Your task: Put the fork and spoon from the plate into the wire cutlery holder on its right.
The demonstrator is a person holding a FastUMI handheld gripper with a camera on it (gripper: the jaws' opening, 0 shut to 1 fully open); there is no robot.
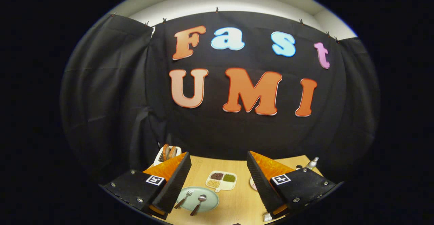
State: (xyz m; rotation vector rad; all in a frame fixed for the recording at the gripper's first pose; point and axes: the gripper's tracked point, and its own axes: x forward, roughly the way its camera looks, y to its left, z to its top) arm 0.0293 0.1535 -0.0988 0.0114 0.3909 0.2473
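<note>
**Nothing lifted yet: fork and spoon lie on the plate**

The gripper (218, 181) hangs above the table with its fingers spread wide apart, released and gripping nothing; bare tabletop shows through the gap between them. It looks level across the booth more than down, so the work lies low, near the fingertips.

Taking the gap between the fingers as the dial's centre, the round pale-green plate (207, 205) sits at about seven o'clock, just beside the left finger and partly tucked under it. On it lie the small metal fork (184, 198) and the metal spoon (199, 204), side by side and close together, heads pointing away from the gripper and handles slanting back over the near rim. Both look thin and flat against the plate.

At twelve o'clock, just beyond the plate, stands a white four-compartment dish (221, 180) of dark, green and tan grains. At ten o'clock, behind the left finger, a white holder with brown items (167, 153) stands at the table's far edge. At two o'clock a small silvery object (312, 163) stands near the far corner; I cannot tell what it is.

The light wooden table (237, 201) runs on under the right finger, which covers the ground to the plate's right, so I cannot make out the wire cutlery holder.

By my judgement the task is at its start: neither utensil is picked up, and both transfers remain.
</note>
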